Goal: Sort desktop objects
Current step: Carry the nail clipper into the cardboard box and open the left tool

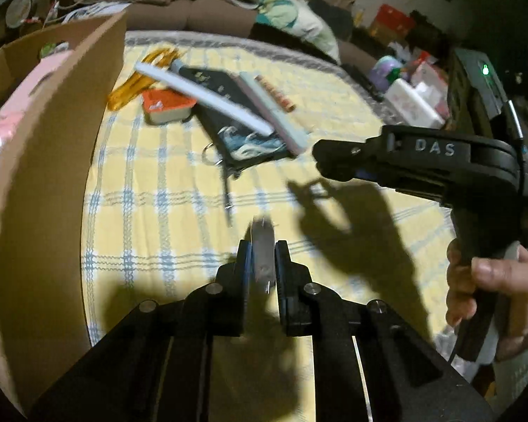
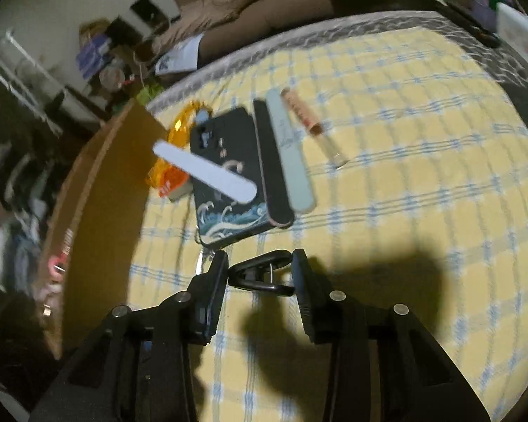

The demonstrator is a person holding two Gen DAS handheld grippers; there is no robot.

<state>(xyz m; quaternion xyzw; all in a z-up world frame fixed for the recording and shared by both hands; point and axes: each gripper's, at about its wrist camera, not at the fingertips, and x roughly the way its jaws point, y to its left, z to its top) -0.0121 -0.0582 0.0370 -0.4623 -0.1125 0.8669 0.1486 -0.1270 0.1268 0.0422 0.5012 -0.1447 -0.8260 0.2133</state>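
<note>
Yellow checked cloth (image 2: 404, 140) covers the table, and the clutter waiting to be sorted lies bunched at its far side: a dark phone case (image 2: 225, 176) with wave art, a white nail file (image 2: 204, 172) lying slantwise across it, a black file (image 2: 272, 168) and a pale green file (image 2: 292, 154) side by side just right of it, and a small tube (image 2: 309, 123) beyond those. Orange scissors (image 1: 133, 84) and a red-lidded box (image 1: 167, 105) sit close to the cardboard box (image 1: 63, 140), which stands open at the left edge, handy as a drop spot, I'd judge.

Now the tools. Left gripper (image 1: 262, 263) is nearly closed, its jaws pinching a slim grey metal piece (image 1: 263, 260), blurred, maybe nail clippers; it's lifted clear of the cloth, near the box wall. Right gripper (image 2: 260, 274) stands partly open around a black clip-like ring (image 2: 260, 274); the pads look to be against its ends, so I read that as a hold. A hand (image 1: 489, 292) grasps that gripper's handle in the left view. Both tools carry something, and the box looks the likely destination.
</note>
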